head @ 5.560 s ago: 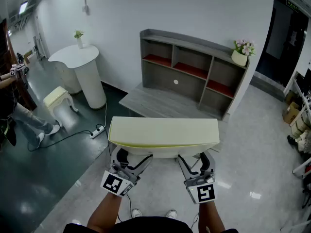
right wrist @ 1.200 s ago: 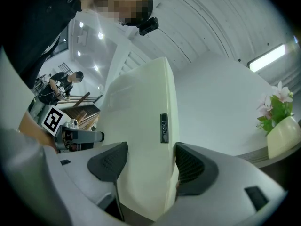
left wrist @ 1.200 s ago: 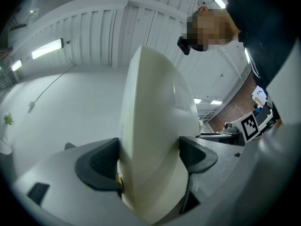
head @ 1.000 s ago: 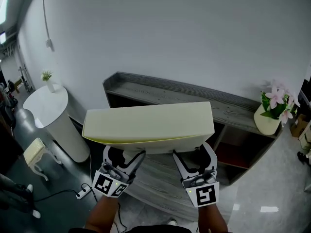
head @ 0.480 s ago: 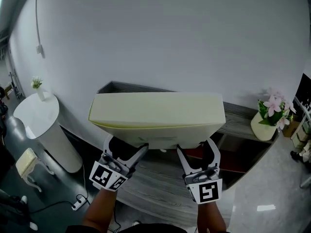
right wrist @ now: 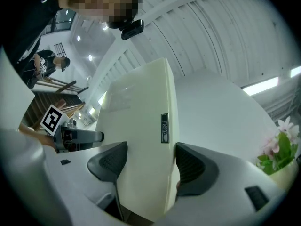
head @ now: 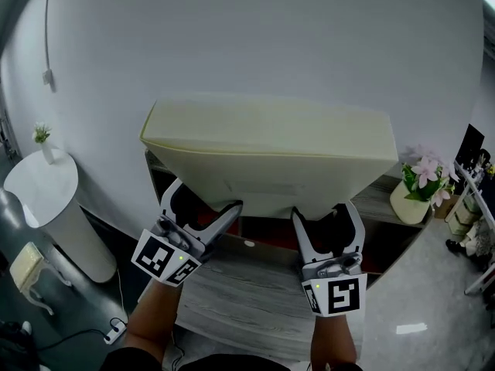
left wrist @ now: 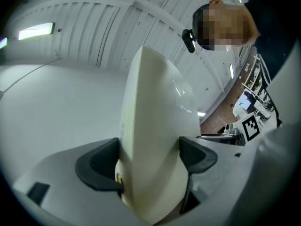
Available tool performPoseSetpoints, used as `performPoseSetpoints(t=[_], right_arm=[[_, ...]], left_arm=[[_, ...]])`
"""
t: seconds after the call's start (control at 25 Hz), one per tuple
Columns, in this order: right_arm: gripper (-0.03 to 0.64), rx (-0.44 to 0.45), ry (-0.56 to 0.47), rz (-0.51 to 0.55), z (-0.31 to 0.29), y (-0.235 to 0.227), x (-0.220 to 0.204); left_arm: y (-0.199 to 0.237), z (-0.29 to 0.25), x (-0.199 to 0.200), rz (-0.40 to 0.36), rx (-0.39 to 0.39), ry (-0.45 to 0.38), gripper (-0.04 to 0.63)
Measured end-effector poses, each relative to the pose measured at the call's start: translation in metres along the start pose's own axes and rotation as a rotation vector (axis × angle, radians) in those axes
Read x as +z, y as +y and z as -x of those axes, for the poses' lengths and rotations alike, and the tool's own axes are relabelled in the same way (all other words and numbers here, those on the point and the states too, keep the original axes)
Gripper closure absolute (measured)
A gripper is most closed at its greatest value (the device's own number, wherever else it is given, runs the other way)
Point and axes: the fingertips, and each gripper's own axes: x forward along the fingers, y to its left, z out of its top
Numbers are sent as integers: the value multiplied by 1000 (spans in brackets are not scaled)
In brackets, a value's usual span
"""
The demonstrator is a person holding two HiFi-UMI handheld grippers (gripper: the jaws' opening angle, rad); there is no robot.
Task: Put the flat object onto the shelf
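**Panel held up in front of the shelf**

Head view: we hold the cream flat panel point(head: 271, 157) by its near lower edge. The left gripper point(head: 203, 204) and right gripper point(head: 325, 218) sit side by side under it. Its long axis runs left to right, along the grey shelf unit point(head: 247, 288) below and behind it. A potted flower point(head: 411, 193) stands at the shelf's right end.

Left gripper view: both pads press on the panel's two faces.

Right gripper view: the jaws are clamped the same way, beside a small label point(right wrist: 163, 127).

We judge the placing goes forward and down, with both hands equally near.
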Motion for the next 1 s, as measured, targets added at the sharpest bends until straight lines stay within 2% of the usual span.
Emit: performPoseSetpoints(t=[0.24,0.48,1.0], right_arm=[[290,-9,6,53,-32,-24,16],[290,-28,10,57,-60,-45,15],[288,-76,192,-30,-98,-68,-48]], left_arm=[[20,-37,12,13,-17,-19,192],[40,-72,13,27,-44,-6,192],[78,-118,-50,161,-93,126,192]])
